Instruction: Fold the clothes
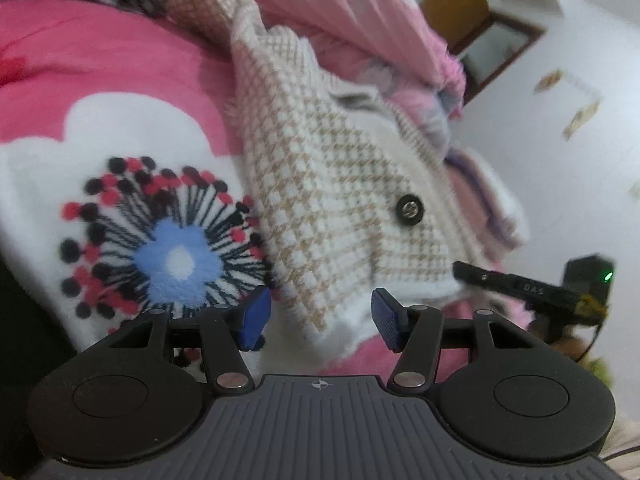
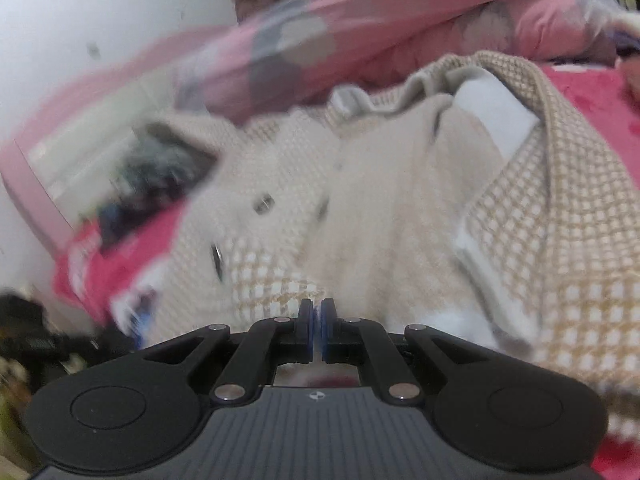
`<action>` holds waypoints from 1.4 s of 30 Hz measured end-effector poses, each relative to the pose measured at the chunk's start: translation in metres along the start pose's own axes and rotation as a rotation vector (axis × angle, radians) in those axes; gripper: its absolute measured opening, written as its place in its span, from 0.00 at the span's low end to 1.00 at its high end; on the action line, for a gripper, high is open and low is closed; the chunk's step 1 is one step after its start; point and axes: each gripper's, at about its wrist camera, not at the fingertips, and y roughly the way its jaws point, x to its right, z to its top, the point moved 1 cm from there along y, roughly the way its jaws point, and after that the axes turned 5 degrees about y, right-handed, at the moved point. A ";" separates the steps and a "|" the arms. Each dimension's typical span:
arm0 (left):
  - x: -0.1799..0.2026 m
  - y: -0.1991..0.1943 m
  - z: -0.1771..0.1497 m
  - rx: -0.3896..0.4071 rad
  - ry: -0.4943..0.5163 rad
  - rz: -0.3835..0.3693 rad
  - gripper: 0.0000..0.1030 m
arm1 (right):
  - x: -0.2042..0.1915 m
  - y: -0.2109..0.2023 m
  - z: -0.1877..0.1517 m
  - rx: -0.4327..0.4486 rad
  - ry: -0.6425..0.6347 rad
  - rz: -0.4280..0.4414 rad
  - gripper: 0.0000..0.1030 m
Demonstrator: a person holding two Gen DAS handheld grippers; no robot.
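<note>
A checked jacket being folded on a bed

The right tool [image 2: 316, 328] is pinching the jacket's [image 1: 340, 184] near edge; the left tool [image 1: 320, 316] is hovering spread over it, needing a grip, on the pink blanket [image 1: 100, 80] beyond.

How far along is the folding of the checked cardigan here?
Barely begun. Done: nothing neatly folded; the checked cardigan lies rumpled on the pink blanket. In hand: the right gripper is pinched shut at its hem, the left gripper open at its edge. Left: all folds.
</note>
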 end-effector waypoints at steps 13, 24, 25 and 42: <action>0.021 0.003 -0.002 -0.003 0.136 0.136 0.36 | -0.017 0.073 0.089 -0.041 0.069 0.074 0.28; 0.015 0.006 -0.012 0.031 0.114 0.126 0.36 | -0.012 0.183 0.151 -0.111 0.148 0.003 0.40; 0.015 0.005 -0.012 0.034 0.114 0.124 0.36 | -0.010 0.190 0.151 -0.122 0.153 0.003 0.40; 0.005 0.005 -0.010 0.025 0.087 0.083 0.36 | -0.063 0.154 0.178 0.162 -0.154 -0.088 0.08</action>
